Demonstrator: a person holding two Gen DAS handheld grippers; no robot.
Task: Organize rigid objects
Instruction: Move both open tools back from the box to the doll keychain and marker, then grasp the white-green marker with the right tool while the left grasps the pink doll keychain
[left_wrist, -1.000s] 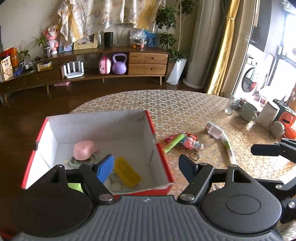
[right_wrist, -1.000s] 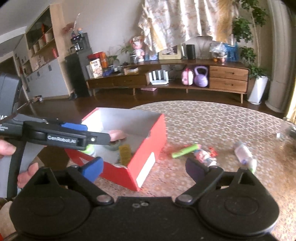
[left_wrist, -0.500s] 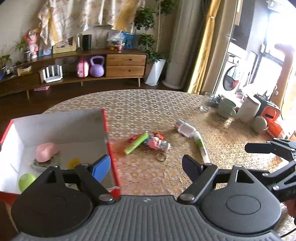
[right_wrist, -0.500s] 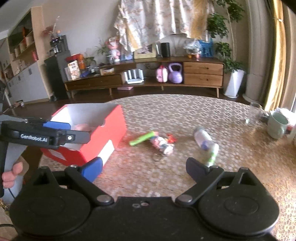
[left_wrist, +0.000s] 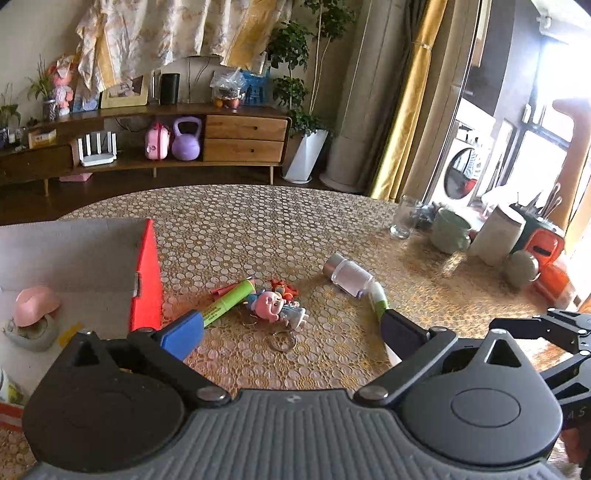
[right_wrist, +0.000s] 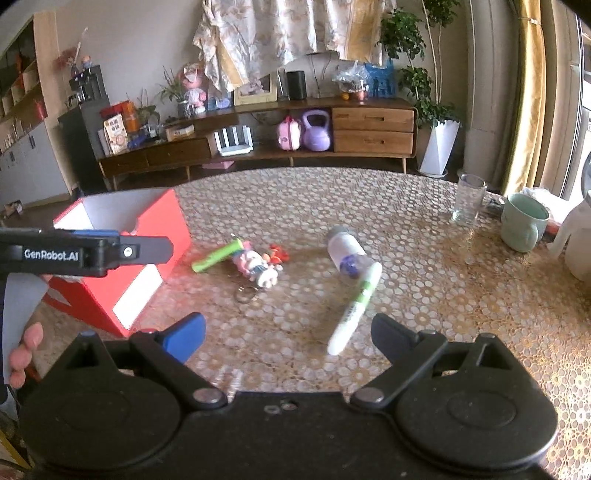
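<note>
A red box (left_wrist: 147, 280) with a white inside stands at the table's left, also in the right wrist view (right_wrist: 155, 229). It holds a pink object (left_wrist: 35, 301). On the table lie a green tube (left_wrist: 231, 301), a pink doll keychain (left_wrist: 275, 308), a small clear bottle (left_wrist: 349, 275) and a white-green marker (right_wrist: 356, 308). My left gripper (left_wrist: 291, 336) is open and empty above the keychain. My right gripper (right_wrist: 288, 339) is open and empty, just before the marker.
A glass (right_wrist: 469, 199), a green mug (right_wrist: 522, 221), a white jug (left_wrist: 498, 234) and orange items (left_wrist: 545, 251) stand at the table's right edge. A sideboard (right_wrist: 295, 136) stands across the room.
Both grippers have swung right, away from the box and toward the loose objects on the table. Both stay open and empty.
</note>
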